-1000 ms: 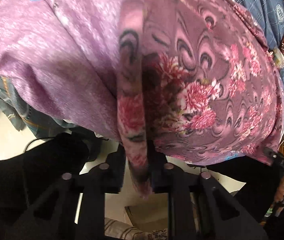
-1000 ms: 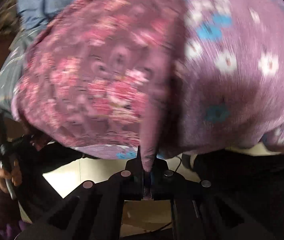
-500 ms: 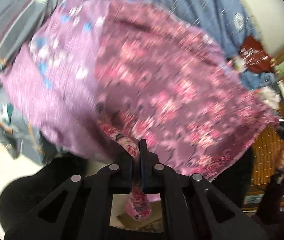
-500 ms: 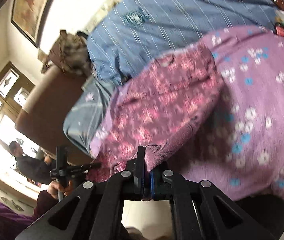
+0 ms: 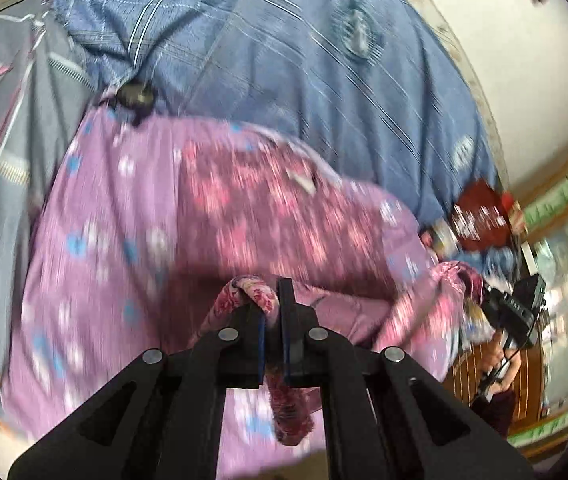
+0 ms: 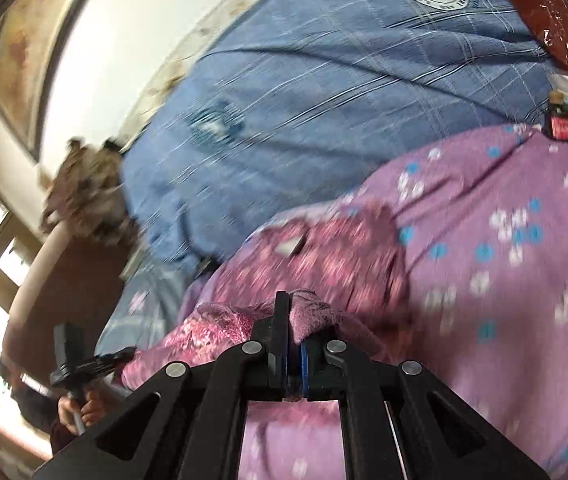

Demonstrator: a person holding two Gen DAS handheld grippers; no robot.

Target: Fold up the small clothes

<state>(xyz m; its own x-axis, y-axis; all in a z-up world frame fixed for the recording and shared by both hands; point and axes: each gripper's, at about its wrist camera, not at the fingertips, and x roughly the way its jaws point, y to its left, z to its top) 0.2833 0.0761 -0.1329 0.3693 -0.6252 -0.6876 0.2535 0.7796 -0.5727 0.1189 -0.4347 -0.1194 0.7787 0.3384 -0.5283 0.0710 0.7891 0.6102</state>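
A dark pink floral garment (image 5: 252,216) lies spread on a lilac sheet with blue and white flowers (image 5: 96,248). My left gripper (image 5: 272,308) is shut on a rolled edge of the garment near its front. In the right wrist view the same garment (image 6: 324,264) shows with a small white label, and my right gripper (image 6: 290,312) is shut on another bunched edge of it. Both views are blurred by motion.
A blue plaid quilt (image 5: 304,52) covers the bed behind the lilac sheet (image 6: 504,260). A dark red packet (image 5: 480,216) lies at the bed's right side. A grey patterned blanket (image 5: 0,120) is on the left. The other gripper and hand (image 6: 76,368) show at lower left.
The garment hung close before both cameras a second ago. Both grippers have lowered it onto the lilac sheet, where it now lies spread, still held at its near edge.
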